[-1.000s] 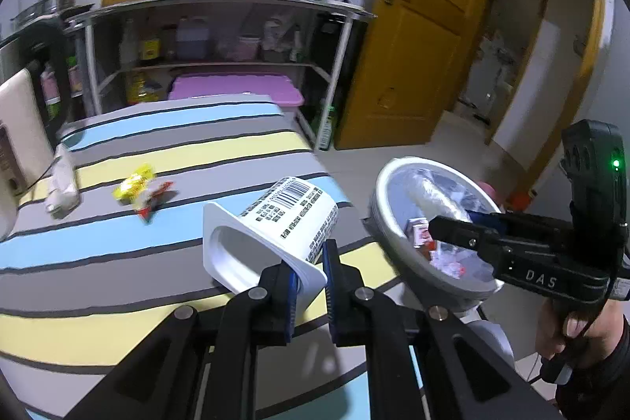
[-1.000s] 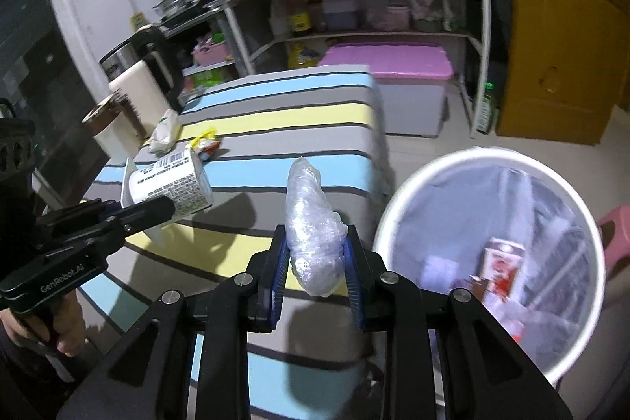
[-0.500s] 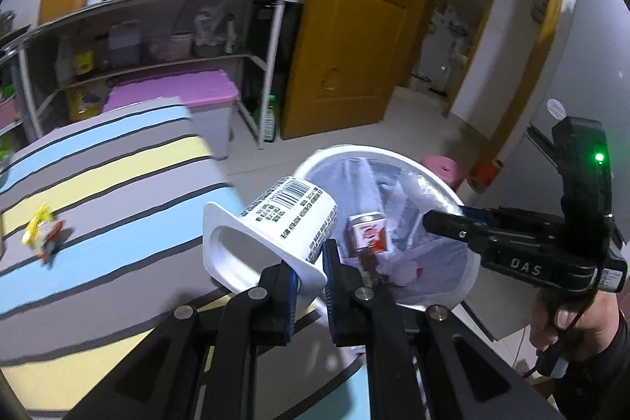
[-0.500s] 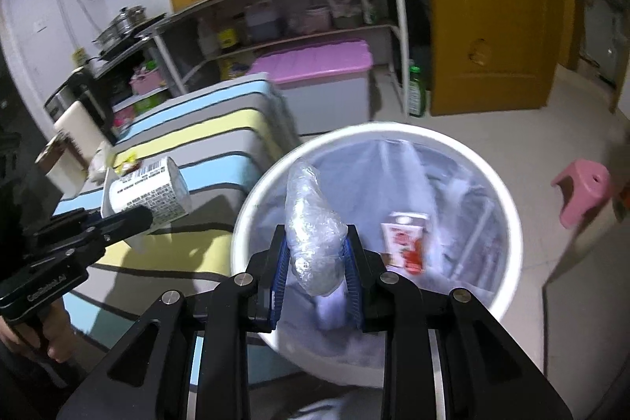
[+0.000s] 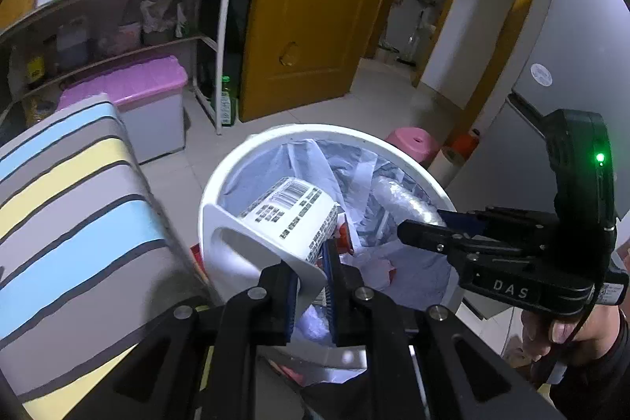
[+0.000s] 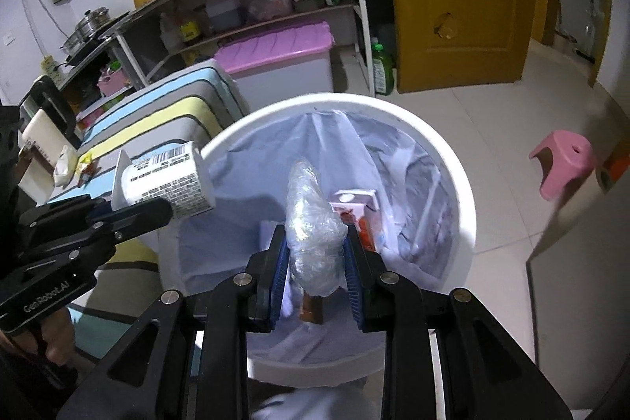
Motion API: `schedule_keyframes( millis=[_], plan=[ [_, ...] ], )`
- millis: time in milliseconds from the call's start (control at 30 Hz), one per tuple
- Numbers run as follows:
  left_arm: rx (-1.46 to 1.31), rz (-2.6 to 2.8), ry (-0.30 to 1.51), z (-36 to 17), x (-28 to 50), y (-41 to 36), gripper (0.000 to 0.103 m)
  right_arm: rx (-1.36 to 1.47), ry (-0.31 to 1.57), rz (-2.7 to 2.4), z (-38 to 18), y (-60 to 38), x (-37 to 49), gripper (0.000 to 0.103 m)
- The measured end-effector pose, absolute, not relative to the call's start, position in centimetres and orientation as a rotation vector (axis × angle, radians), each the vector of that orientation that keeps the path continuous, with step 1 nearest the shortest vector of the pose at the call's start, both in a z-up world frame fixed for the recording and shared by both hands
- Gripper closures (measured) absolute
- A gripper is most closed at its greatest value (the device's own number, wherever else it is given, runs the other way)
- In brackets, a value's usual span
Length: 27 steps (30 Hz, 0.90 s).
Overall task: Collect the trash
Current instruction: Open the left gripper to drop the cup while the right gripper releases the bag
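My left gripper is shut on the rim of a white plastic cup with a barcode label, held over the white trash bin. The cup also shows in the right wrist view at the bin's left rim. My right gripper is shut on a clear crumpled plastic wrap bundle, held above the bin's opening. The bundle also shows in the left wrist view. A red and white carton lies inside the lined bin.
A striped blue, yellow and grey table lies left of the bin, with small wrappers and a white packet on it. A pink stool stands right. A pink-lidded box, shelves and a yellow door are behind.
Both grippers have moved right from over the table to above the bin, each still holding its item. The bin now fills the middle of both views.
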<state>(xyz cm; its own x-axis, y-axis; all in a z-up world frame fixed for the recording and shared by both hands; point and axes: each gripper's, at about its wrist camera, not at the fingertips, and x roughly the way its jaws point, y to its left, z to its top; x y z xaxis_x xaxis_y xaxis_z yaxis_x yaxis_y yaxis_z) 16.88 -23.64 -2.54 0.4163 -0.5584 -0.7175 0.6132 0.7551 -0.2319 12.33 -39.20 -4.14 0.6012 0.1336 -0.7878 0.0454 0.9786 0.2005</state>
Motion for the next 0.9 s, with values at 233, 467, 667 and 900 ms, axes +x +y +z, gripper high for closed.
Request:
schedule_keyframes(
  millis=[233,467,667,900],
  plan=[
    [0.065,-0.751,0.904,-3.2,17.4,-23.8,0.079,0.208,0.945,0.042,-5.0,-39.6,12.6,0.064],
    [0.039,-0.736,0.886,-2.6,16.9,-22.6,0.079,0.203,0.929,0.043,-4.5,-39.4,12.1,0.063],
    [0.01,-0.697,0.862,-1.4,15.8,-20.6,0.079,0.201,0.9,0.054,-3.3,-38.8,11.3,0.063],
    [-0.022,-0.653,0.826,0.1,14.2,-17.6,0.079,0.178,0.853,0.102,-1.0,-36.6,10.1,0.063]
  ],
)
